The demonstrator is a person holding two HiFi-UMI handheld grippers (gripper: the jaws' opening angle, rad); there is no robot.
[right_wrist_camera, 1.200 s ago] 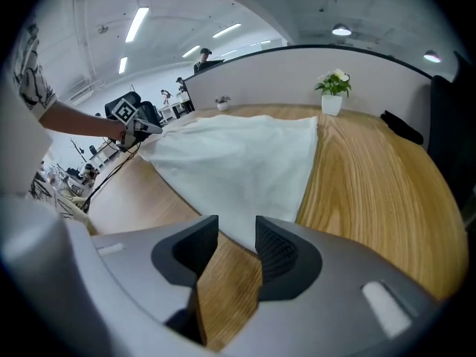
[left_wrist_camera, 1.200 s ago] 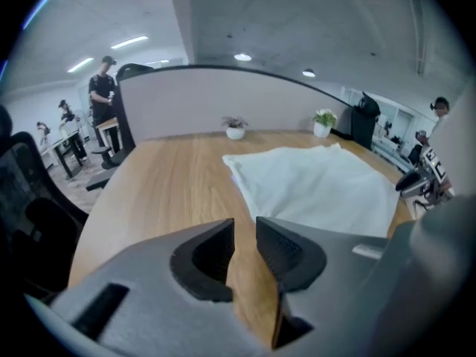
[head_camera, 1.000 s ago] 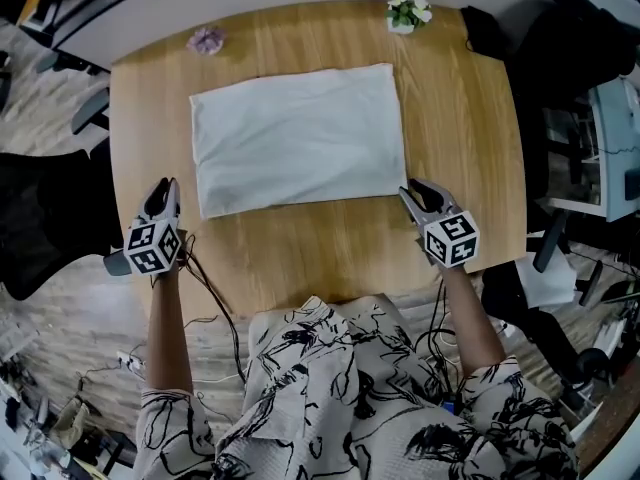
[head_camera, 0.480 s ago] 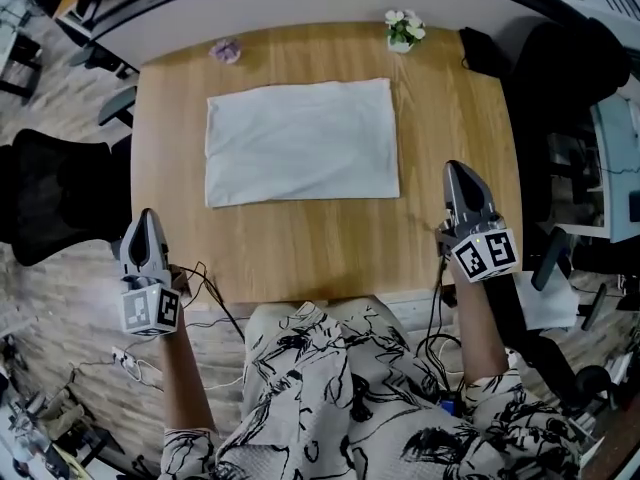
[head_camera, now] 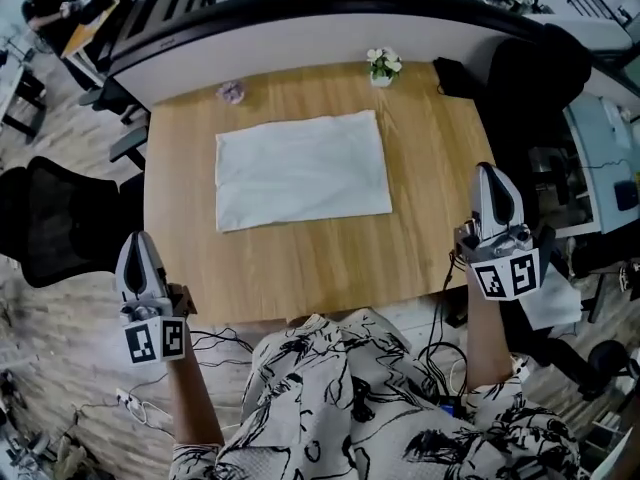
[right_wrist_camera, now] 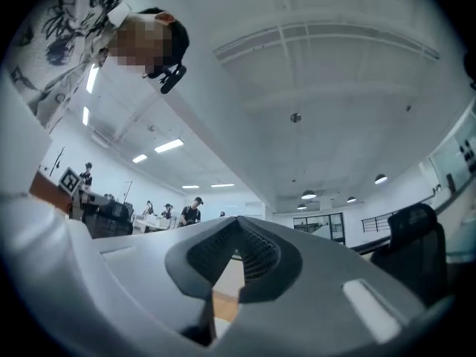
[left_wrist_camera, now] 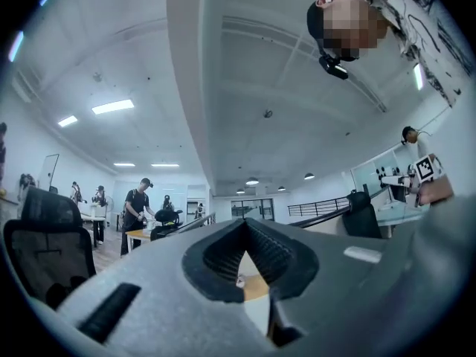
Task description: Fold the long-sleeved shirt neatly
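Folded shirt (head_camera: pixel 302 169) lies flat on the counter (head_camera: pixel 300 258). Left gripper (head_camera: pixel 137 264) and right gripper (head_camera: pixel 494 193) flank it, well apart. Both jaws closed, empty.

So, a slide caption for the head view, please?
Folded shirt on wooden table; left gripper and right gripper shut, empty, beside it.

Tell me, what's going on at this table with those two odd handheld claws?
A person is folding a shirt using a two-jaw gripper in each hand instead of bare fingers. The pale shirt lies on the wooden table as a flat, tidy rectangle, so the fold looks done. The left gripper and right gripper are both shut, empty and clear of the cloth, one at each side. Small potted flowers and a purple object sit at the far edge.
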